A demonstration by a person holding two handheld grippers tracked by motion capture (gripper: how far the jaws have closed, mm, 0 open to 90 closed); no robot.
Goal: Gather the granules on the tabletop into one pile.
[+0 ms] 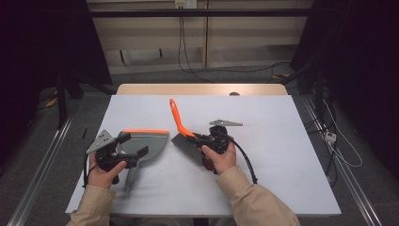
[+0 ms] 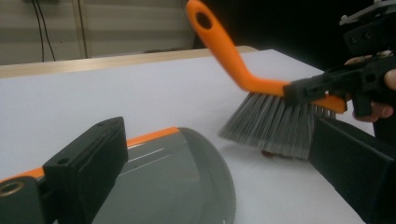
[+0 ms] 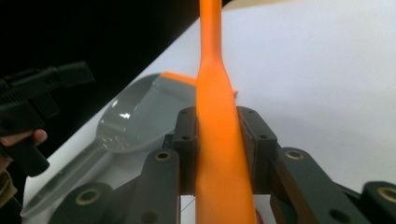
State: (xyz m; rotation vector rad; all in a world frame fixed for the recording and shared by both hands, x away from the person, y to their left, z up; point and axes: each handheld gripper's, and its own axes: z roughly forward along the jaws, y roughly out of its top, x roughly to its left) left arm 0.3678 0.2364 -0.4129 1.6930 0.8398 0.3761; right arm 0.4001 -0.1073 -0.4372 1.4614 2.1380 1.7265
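Orange-handled brush point(image 1: 182, 133) beside grey dustpan point(image 1: 143, 143)

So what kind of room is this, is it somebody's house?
Probably not a house; it looks like a lab or test room. The white table is ringed by dark curtains, cables hang down the bare back wall, and metal rails run along the floor.

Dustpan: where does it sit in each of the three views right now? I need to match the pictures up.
High view: grey dustpan left of centre on the white table, at the left gripper.
Left gripper view: bottom centre, between the jaws.
Right gripper view: left of centre, behind the jaws.
Shared landmark: the orange-handled brush, clamped by the right gripper.
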